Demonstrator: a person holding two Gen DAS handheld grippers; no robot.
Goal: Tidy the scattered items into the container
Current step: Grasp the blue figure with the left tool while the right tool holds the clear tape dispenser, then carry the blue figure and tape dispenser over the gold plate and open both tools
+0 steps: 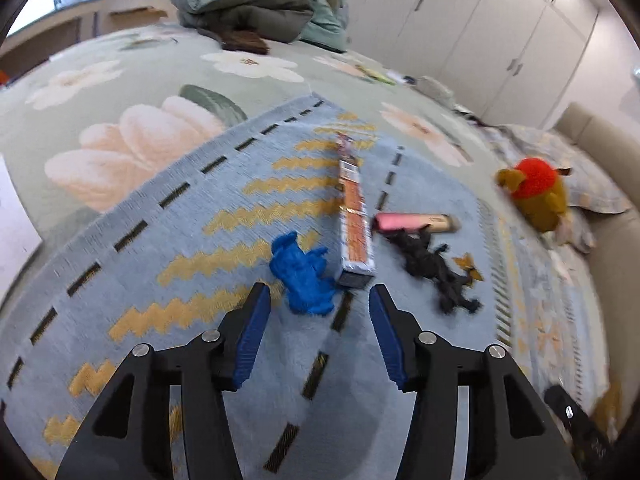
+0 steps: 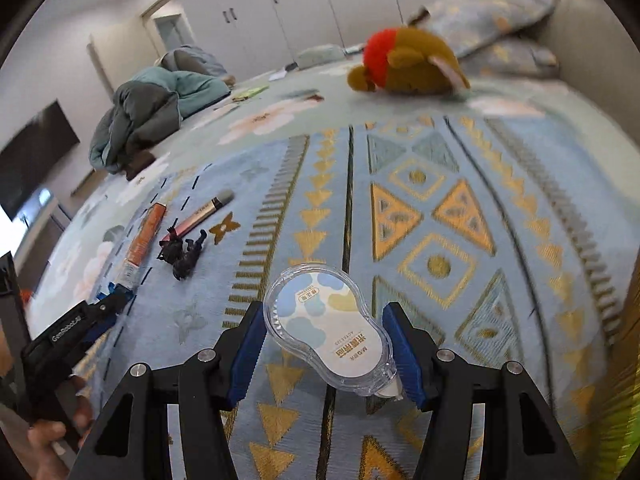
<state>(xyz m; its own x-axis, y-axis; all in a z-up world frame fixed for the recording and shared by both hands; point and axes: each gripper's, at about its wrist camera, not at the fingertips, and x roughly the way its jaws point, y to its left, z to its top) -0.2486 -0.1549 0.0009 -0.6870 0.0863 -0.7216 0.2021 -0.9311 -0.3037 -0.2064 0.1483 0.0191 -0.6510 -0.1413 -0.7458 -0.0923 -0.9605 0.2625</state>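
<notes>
On a bed's blue patterned blanket (image 1: 160, 248), our left claw (image 1: 316, 300) stands open and empty just short of a blue toy figure (image 1: 302, 276) and an orange box (image 1: 354, 224). Our right claw (image 2: 324, 316) grips a clear correction-tape dispenser (image 2: 332, 328) between its pads. A black figurine (image 1: 434, 270) lies nearby.

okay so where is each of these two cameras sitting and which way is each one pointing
Left wrist: sits behind the left tool, looking down across the blue rug at a blue toy; only its own open fingers show.
Right wrist: sits behind the right tool, which straddles a correction tape; a hand with the left tool shows at left.
Shared: orange box, black figure, plush toy.
</notes>
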